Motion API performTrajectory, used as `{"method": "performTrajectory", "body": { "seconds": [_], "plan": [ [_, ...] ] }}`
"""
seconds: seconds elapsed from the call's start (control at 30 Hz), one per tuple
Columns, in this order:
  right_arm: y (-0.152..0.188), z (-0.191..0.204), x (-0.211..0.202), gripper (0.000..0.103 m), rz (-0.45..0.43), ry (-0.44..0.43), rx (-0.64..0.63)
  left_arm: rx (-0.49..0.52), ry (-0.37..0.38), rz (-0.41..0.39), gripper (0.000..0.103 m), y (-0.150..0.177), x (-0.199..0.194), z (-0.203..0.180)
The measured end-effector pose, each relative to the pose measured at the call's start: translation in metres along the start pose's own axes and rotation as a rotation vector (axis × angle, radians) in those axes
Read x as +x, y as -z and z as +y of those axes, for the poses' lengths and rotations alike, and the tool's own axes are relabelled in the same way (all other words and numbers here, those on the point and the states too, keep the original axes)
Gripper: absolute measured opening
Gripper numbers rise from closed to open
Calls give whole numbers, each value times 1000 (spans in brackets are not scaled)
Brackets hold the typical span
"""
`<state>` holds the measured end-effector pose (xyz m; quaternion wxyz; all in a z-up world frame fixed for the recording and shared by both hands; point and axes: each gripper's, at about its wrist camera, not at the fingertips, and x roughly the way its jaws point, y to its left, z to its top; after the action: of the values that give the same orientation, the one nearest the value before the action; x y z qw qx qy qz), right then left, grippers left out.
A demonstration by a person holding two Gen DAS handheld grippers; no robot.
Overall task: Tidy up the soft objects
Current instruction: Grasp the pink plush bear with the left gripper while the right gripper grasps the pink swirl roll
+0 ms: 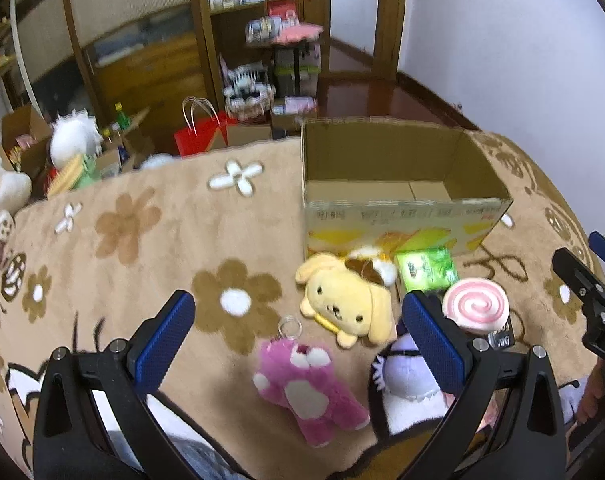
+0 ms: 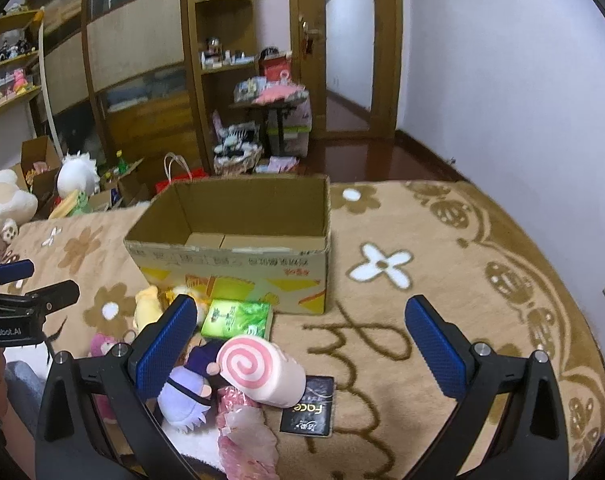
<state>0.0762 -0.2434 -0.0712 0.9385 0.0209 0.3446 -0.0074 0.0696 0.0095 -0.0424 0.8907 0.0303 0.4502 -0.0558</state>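
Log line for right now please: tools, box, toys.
left tool open, empty | right tool open, empty | cardboard box empty | pink bear plush, yellow dog plush, swirl roll on blanket

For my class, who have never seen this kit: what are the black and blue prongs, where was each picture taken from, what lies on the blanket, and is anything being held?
The prongs are two hand-held grippers, each with its own camera looking along its blue fingers. One picture is from the left gripper, the other from the right gripper. Both are open and hold nothing. On the flowered blanket stands an open, empty cardboard box. Before it lie a yellow dog plush, a pink bear plush, a purple plush, a swirl roll toy, a green packet and a black packet.
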Motion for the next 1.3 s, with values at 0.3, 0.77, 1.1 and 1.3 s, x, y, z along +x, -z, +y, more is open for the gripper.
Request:
{"method": "performTrajectory", "body": {
  "seconds": [0.3, 0.77, 1.1, 1.3],
  "plan": [
    [6, 7, 34, 103, 107, -51, -21, -8, 11, 130, 102, 7, 32, 0],
    [18, 9, 86, 103, 229, -66, -31, -35, -11, 319, 102, 18, 88, 2],
    [27, 8, 107, 103, 278, -67, -31, -41, -26, 422, 102, 27, 117, 7],
    [34, 11, 119, 103, 326, -76, -34, -41, -46, 472, 102, 29, 132, 12]
  ]
}}
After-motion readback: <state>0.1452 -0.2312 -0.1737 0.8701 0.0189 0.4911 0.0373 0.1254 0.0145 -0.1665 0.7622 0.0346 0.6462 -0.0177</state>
